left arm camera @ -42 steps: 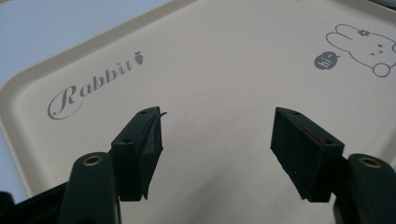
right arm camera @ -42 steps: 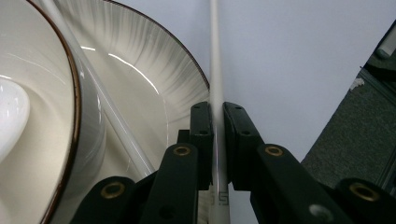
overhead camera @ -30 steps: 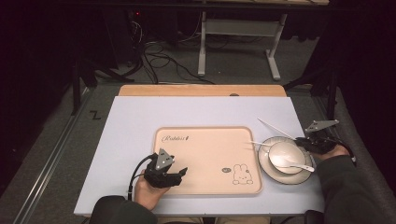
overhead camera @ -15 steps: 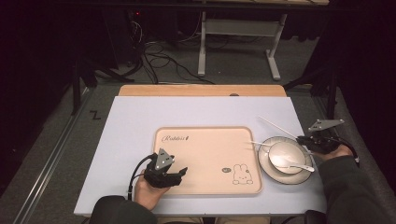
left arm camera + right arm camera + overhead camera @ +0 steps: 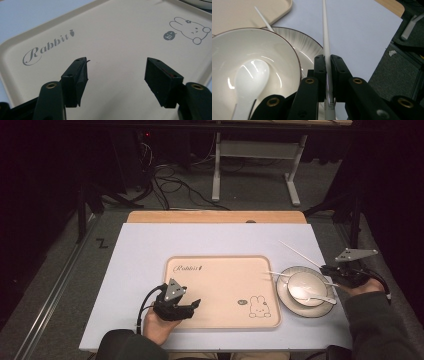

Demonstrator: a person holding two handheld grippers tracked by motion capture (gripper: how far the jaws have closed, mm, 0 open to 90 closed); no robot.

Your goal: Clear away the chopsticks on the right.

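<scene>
**A pale tabletop with a tray and a plate**

The tabletop (image 5: 150, 250) is a light lavender-white sheet with a strip of bare wood (image 5: 215, 216) along its far edge. A cream tray (image 5: 225, 285) printed with "Rabbit" and a small bunny lies flat near the middle, toward the near side. Just to the right of the tray sits a white ribbed plate (image 5: 285, 295) with a dark rim. One white chopstick (image 5: 275, 274) lies across the gap, its tip on the tray's right edge and its other end on the plate.
</scene>
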